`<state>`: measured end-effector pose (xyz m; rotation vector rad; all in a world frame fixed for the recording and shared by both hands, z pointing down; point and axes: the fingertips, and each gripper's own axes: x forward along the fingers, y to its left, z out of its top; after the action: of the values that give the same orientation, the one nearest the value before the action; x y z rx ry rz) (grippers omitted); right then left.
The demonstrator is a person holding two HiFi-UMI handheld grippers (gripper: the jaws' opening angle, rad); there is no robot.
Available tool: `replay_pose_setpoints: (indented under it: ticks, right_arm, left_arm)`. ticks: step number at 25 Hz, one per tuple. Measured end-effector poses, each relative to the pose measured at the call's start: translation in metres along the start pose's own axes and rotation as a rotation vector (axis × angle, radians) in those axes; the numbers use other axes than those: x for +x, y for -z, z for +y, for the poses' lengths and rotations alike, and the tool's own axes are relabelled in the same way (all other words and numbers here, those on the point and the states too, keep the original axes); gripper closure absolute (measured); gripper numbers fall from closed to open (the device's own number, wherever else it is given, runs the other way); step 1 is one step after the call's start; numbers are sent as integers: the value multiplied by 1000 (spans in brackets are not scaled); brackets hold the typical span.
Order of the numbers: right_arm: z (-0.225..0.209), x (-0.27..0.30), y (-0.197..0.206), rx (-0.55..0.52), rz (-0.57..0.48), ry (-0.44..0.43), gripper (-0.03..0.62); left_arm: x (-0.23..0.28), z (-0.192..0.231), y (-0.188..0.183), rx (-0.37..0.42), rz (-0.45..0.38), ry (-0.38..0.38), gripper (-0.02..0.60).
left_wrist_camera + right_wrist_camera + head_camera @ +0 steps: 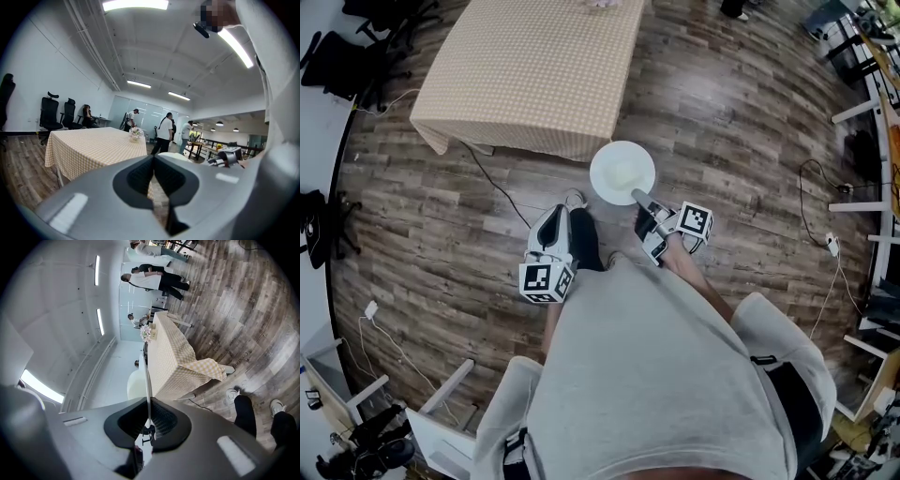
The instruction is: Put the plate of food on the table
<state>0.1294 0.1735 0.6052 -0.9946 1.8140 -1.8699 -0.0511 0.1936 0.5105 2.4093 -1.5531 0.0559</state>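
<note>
Open office, swivel chairs, strip ceiling lights, glass partitions

The desk takes up the top middle of the head view, with a beige checked cloth hanging over its edges. The only thing on it is a small bunch of flowers at the very top edge. Below is a wood plank floor, with a dark cable trailing out by the desk and a white plug at lower left
</note>
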Motion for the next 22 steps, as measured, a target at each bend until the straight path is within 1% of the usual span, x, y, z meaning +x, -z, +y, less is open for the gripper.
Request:
replay_pose_setpoints:
  ticks: [3,8,10,13,15,22]
  right_arm:
    - [2,25,-15,3,-4,8,583]
    - [10,71,-37,6,-1,21,585]
    - [17,93,-46,23,-4,12,583]
    - [26,125,-60,7,3,42,583]
    - [35,149,-68,2,5,47,583]
    - [66,220,-104,-6,-20,31,583]
  left_arm:
    - [28,20,-3,-11,8,16,572]
    - [73,55,-19,-21,14,32,572]
    - [88,70,-27,-25,16,36,572]
    - [110,98,-41,-29,18,32,572]
    - [124,118,-51,-30,17,33,572]
    - [183,170,-87,-17,-3,68,572]
